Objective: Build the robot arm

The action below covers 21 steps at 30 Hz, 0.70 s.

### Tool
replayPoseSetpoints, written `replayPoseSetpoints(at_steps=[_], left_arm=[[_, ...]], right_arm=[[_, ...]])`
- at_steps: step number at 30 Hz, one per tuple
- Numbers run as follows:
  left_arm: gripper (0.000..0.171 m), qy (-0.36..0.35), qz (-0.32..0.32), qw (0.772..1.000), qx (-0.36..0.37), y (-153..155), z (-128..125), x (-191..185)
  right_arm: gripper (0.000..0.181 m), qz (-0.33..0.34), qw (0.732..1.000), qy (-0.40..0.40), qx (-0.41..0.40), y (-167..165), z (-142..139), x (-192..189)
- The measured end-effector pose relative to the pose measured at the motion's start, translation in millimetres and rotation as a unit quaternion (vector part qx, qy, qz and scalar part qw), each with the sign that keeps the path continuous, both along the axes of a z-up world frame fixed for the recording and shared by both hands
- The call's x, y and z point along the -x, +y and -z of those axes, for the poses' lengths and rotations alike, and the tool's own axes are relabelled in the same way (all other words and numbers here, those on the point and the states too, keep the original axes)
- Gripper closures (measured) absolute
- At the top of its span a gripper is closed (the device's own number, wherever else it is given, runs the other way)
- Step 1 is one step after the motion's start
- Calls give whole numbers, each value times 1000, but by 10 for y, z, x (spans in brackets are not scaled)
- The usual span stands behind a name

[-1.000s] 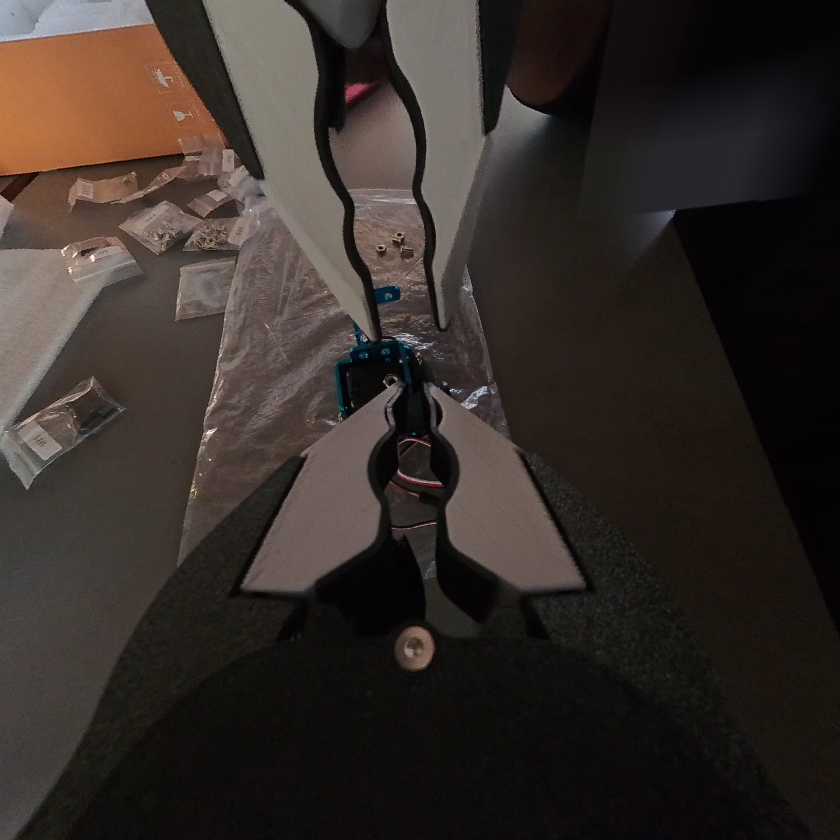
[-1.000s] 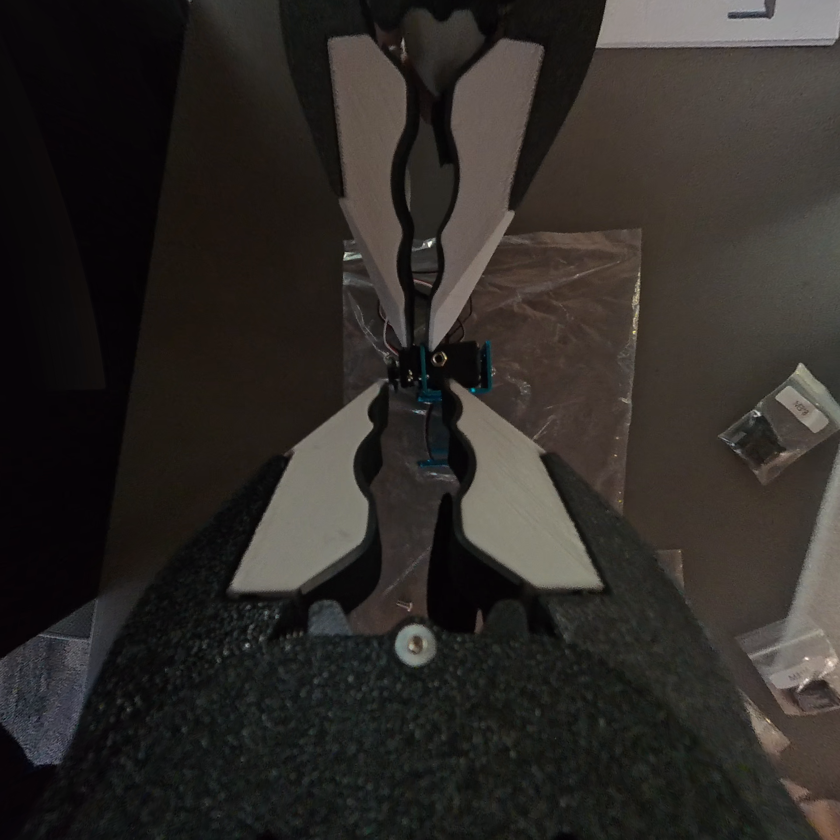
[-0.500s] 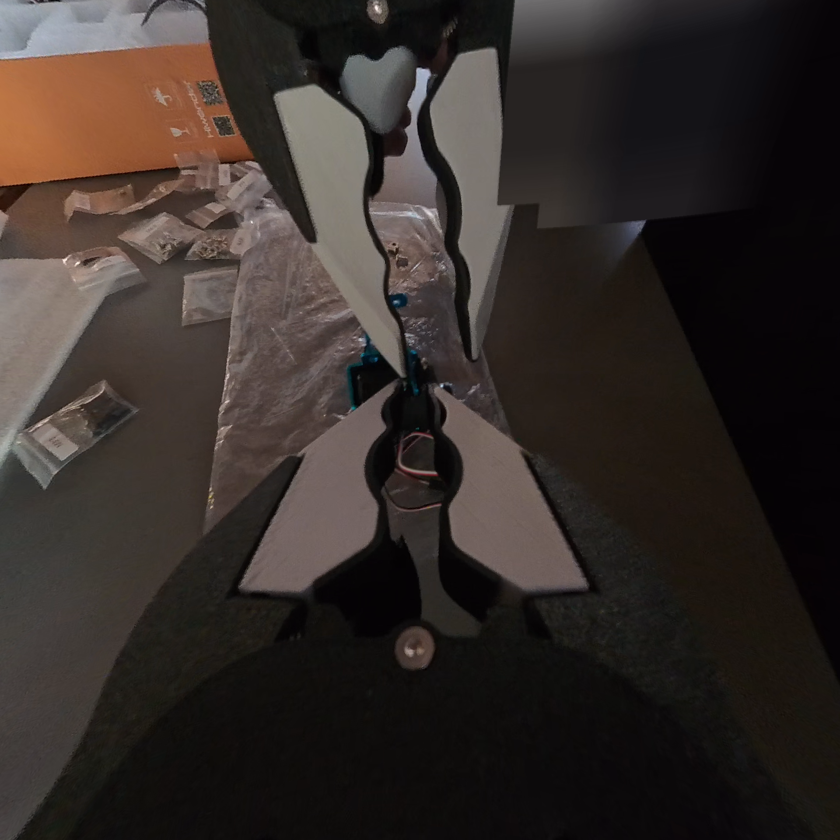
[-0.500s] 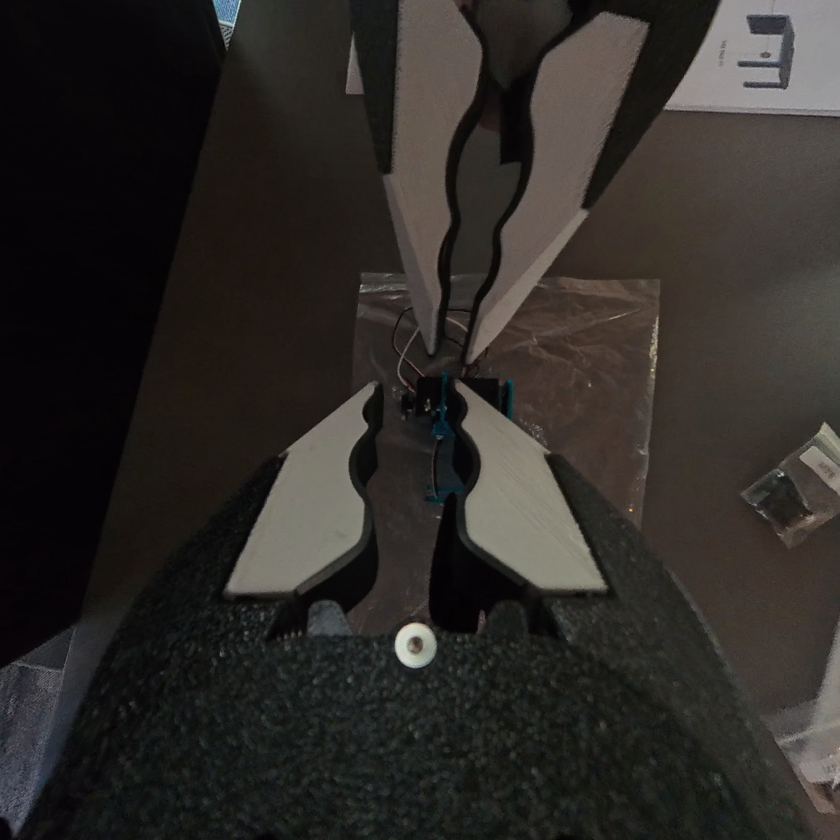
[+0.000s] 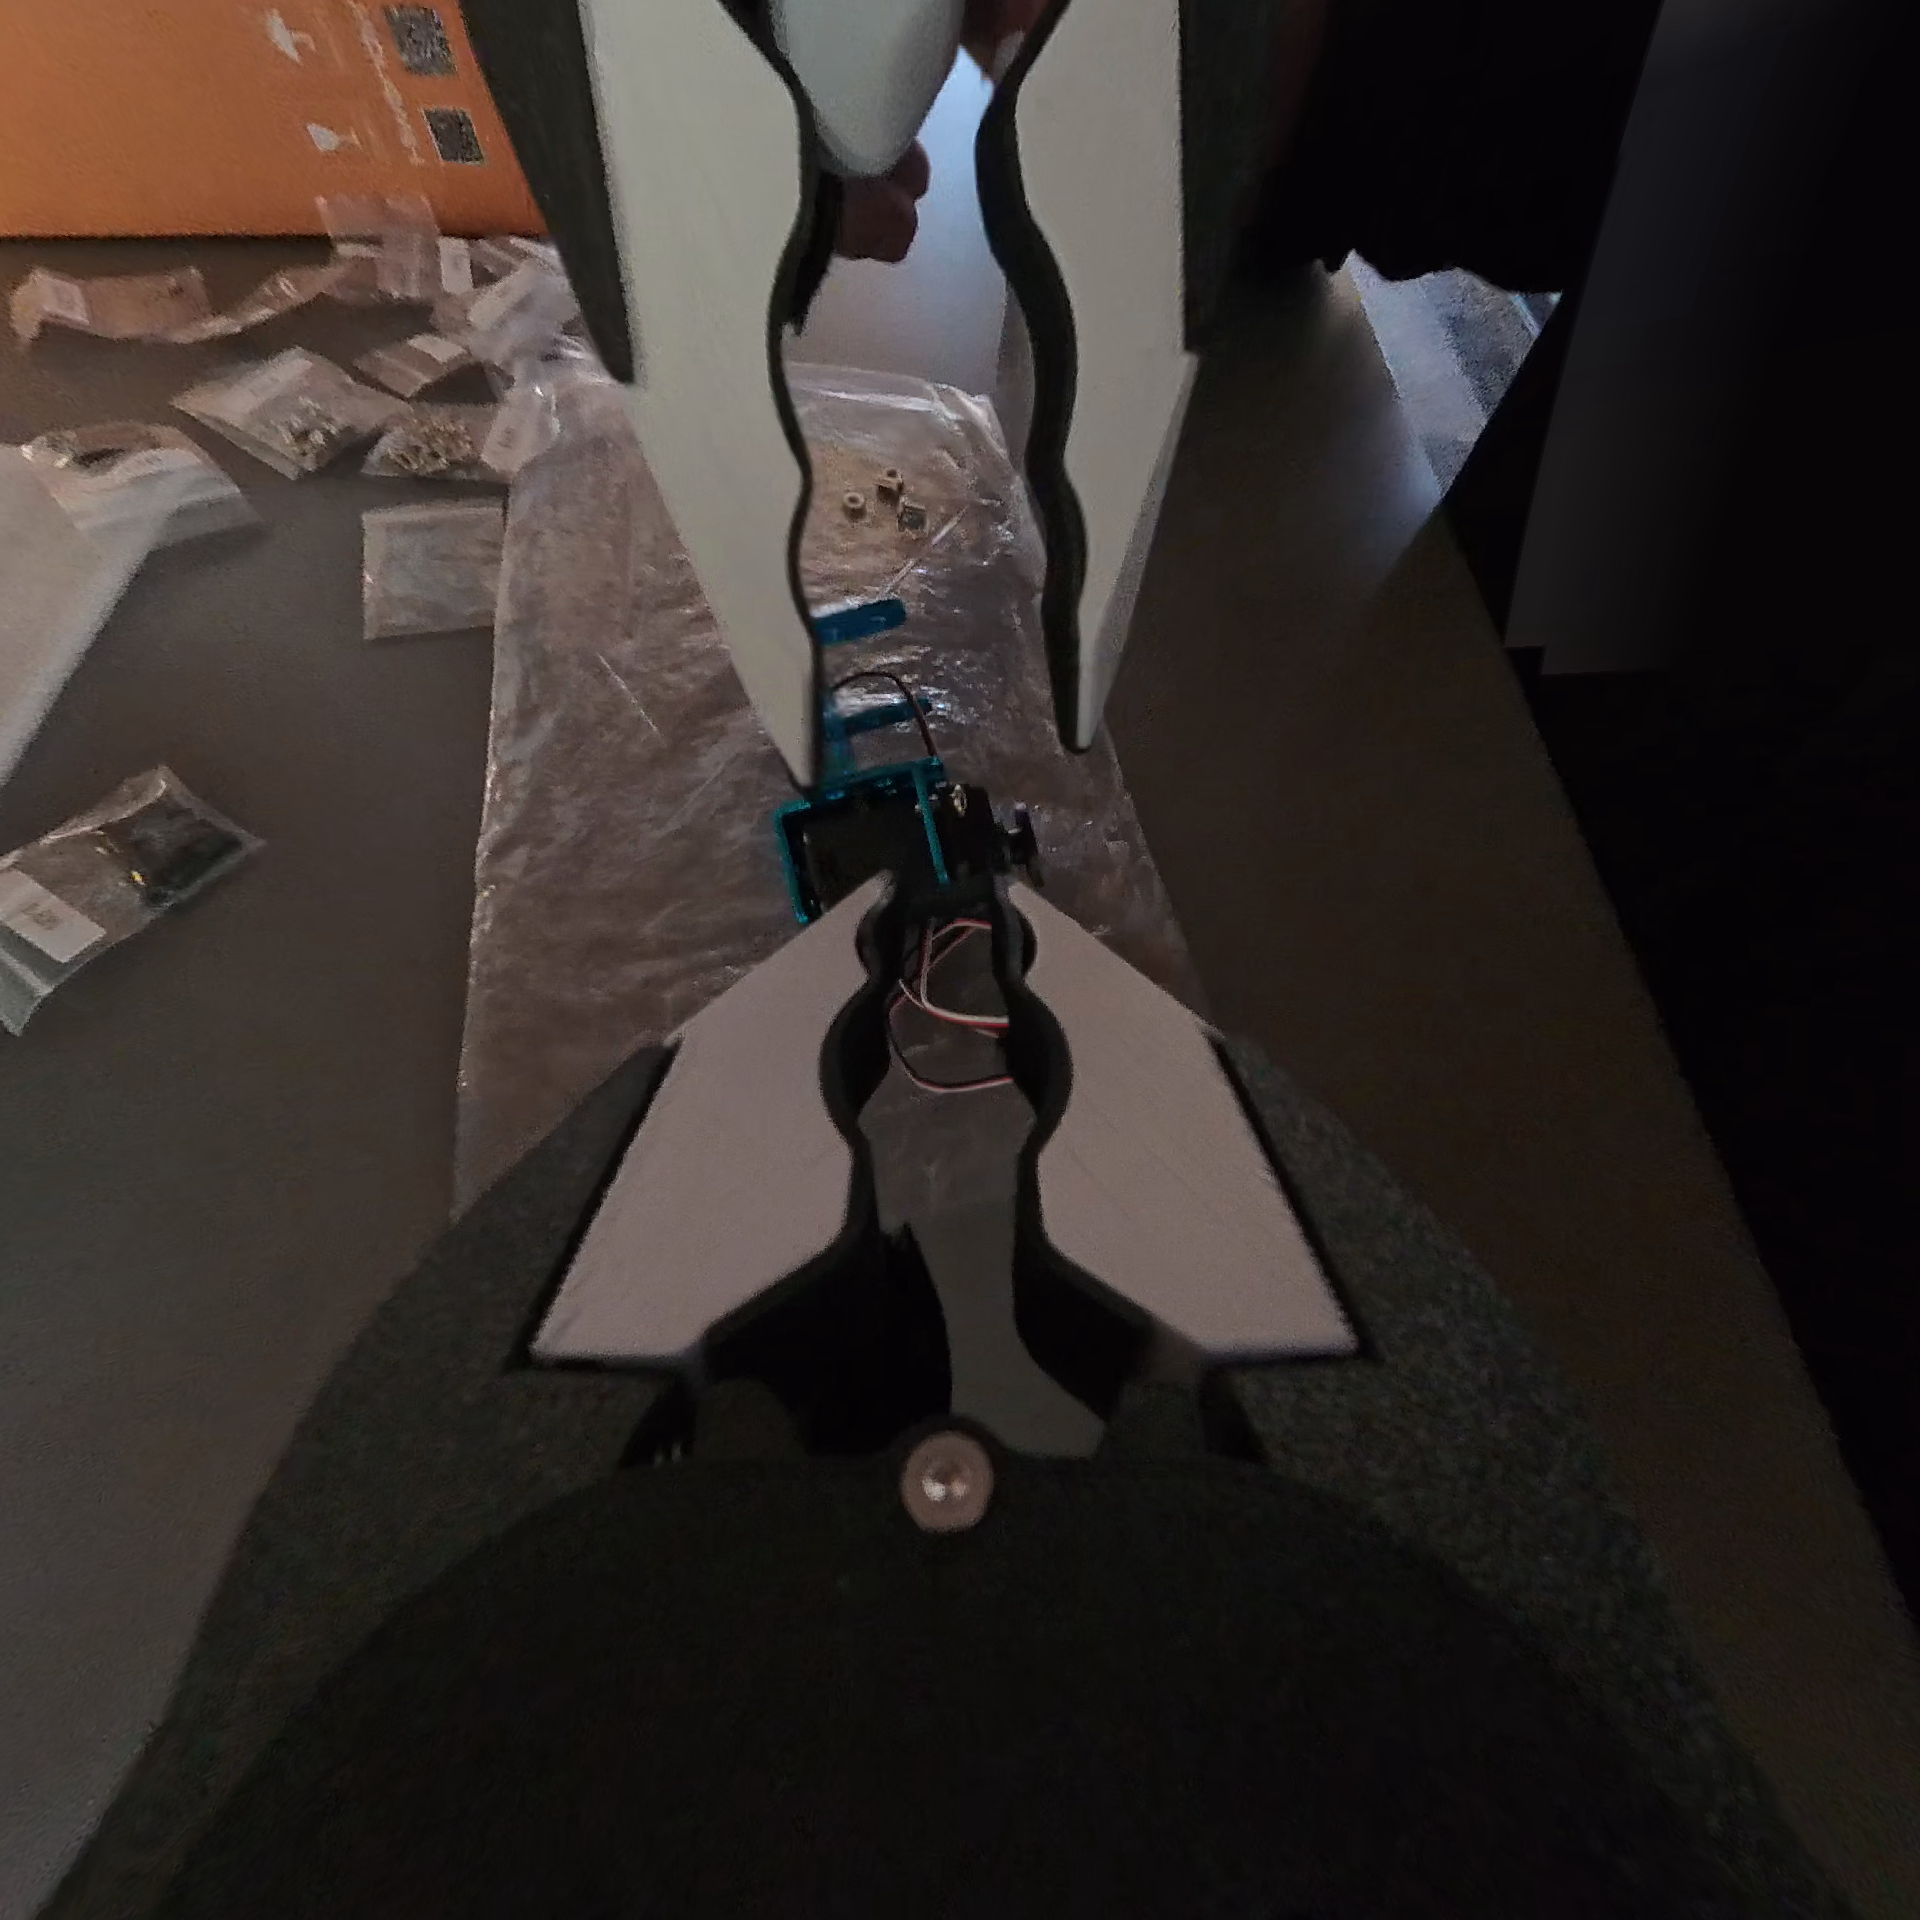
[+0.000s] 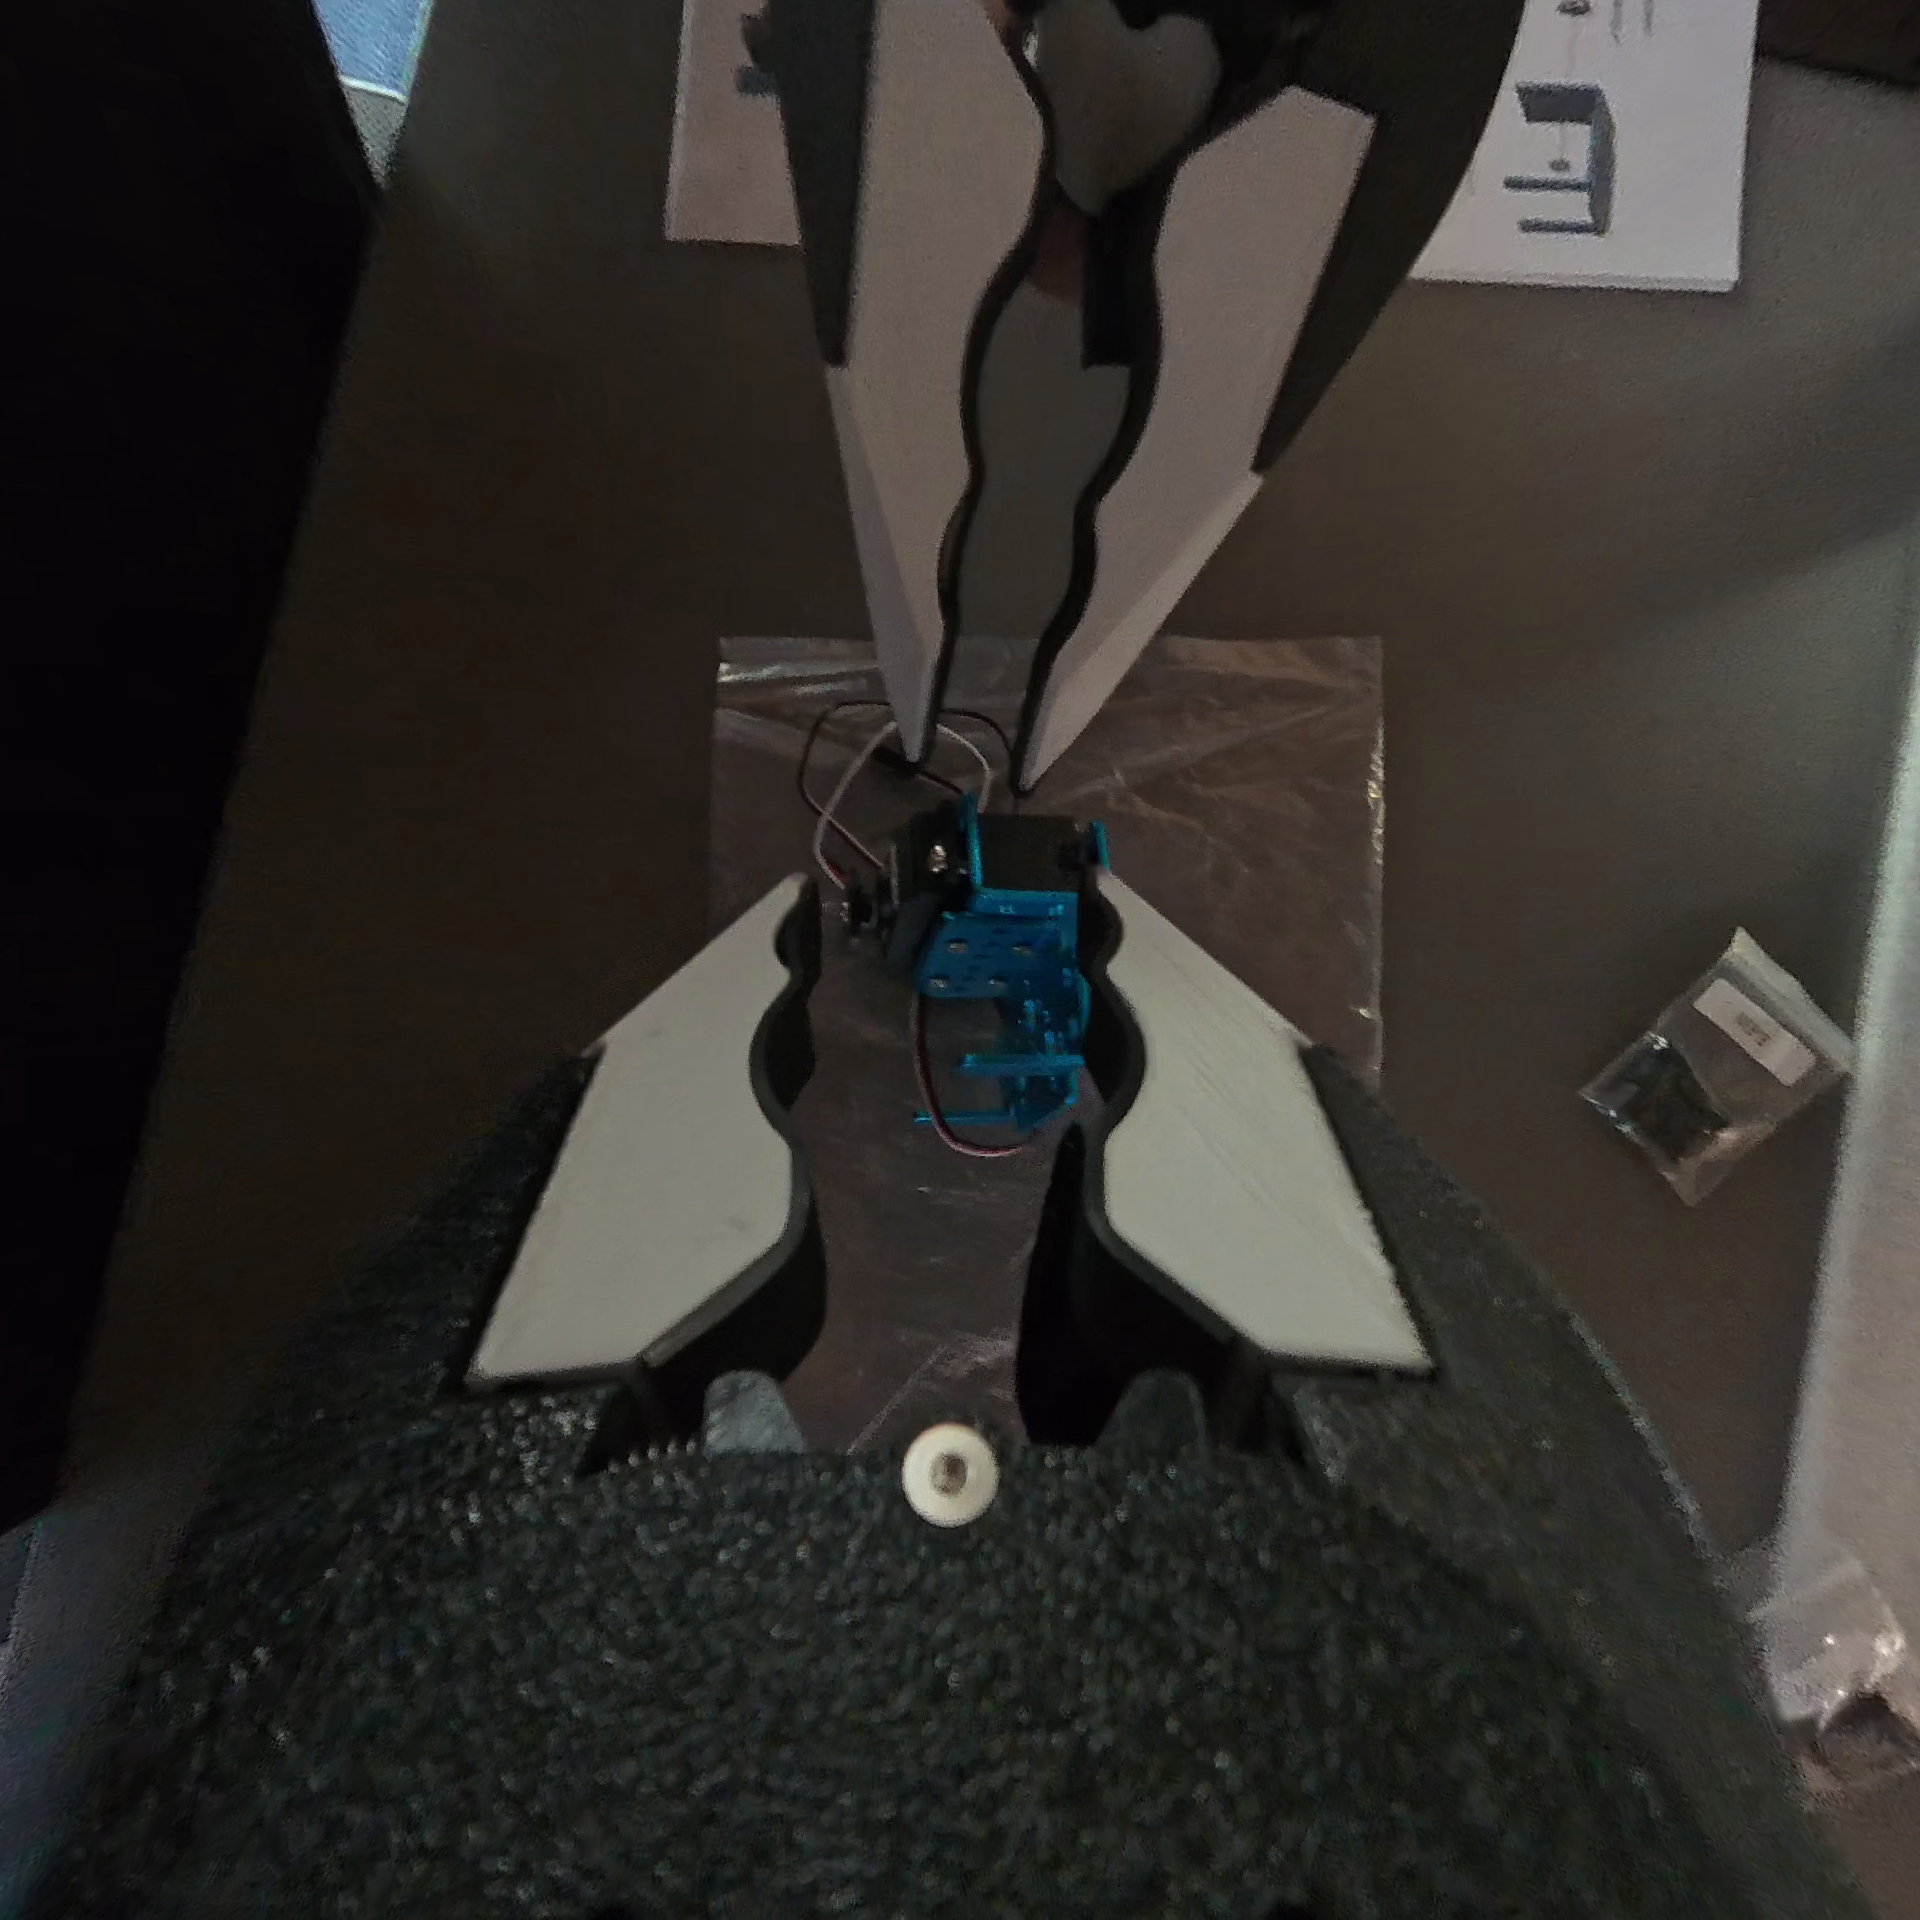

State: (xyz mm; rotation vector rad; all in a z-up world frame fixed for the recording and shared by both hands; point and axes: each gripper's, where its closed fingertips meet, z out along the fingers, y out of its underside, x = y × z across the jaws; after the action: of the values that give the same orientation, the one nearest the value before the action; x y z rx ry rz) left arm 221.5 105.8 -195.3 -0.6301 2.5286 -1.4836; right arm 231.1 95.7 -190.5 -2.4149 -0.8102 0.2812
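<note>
Now that the left gripper [image 5: 948, 899] has let go, both sets of jaws stand apart: dark table [image 5: 260, 1143], clear plastic sheet [image 5: 623, 831], right gripper [image 6: 956, 883] straddling the blue servo bracket [image 6: 997, 956] lying on the sheet, left tips at its 12 o'clock

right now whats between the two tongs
The blue bracket with its black servo and wires, on the clear plastic sheet; both wrist views show it.
</note>
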Motion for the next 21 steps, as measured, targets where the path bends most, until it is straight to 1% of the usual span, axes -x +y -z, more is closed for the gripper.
replayPoseSetpoints(at_steps=[2, 3, 4, 5, 6, 7, 9, 10, 12, 15, 17, 18, 20, 21], left_arm=[[156, -5, -2, 1000, -10, 15, 22, -12], [156, -5, -3, 1000, -10, 18, 18, -17], [156, -4, -4, 1000, -5, 15, 7, -19], [155, 1, -3, 1000, 2, -2, 0, -13], [154, 6, 0, 1000, 6, -24, 7, -3], [153, 8, 1, 1000, 6, -49, 25, 6], [152, 4, 5, 1000, 4, -99, 43, 25], [152, 4, 7, 1000, 8, -125, 31, 39], [150, 4, 8, 1000, 8, -149, 15, 53], [150, -2, -19, 1000, 6, -80, -14, -38], [143, 6, -36, 999, 15, -53, -26, -94], [135, 10, -42, 999, 18, -66, -17, -112], [111, 15, -42, 999, 13, -164, 30, -110], [107, 15, -38, 999, 5, -233, 60, -96]], right_arm=[[129, 7, 1000, -1, -4, 28, 20, -19], [124, 14, 1000, -4, 1, 39, 42, -43], [115, 20, 1000, -7, 4, 51, 57, -66], [112, 29, 1000, -8, 1, 82, 59, -91], [114, 33, 999, 1, 2, 103, 62, -87], [120, 33, 999, 13, 11, 103, 79, -63], [124, 39, 999, 13, 28, 104, 148, -74], [132, 36, 999, 8, 36, 78, 183, -78], [135, 30, 999, 3, 39, 18, 198, -80], [135, 14, 999, -26, 19, -104, 181, -115], [135, -8, 998, -57, -17, -185, 174, -116], [135, -12, 997, -68, -36, -212, 171, -108], [136, -2, 995, -81, -64, -239, 166, -96], [135, 1, 993, -86, -76, -254, 164, -92]])
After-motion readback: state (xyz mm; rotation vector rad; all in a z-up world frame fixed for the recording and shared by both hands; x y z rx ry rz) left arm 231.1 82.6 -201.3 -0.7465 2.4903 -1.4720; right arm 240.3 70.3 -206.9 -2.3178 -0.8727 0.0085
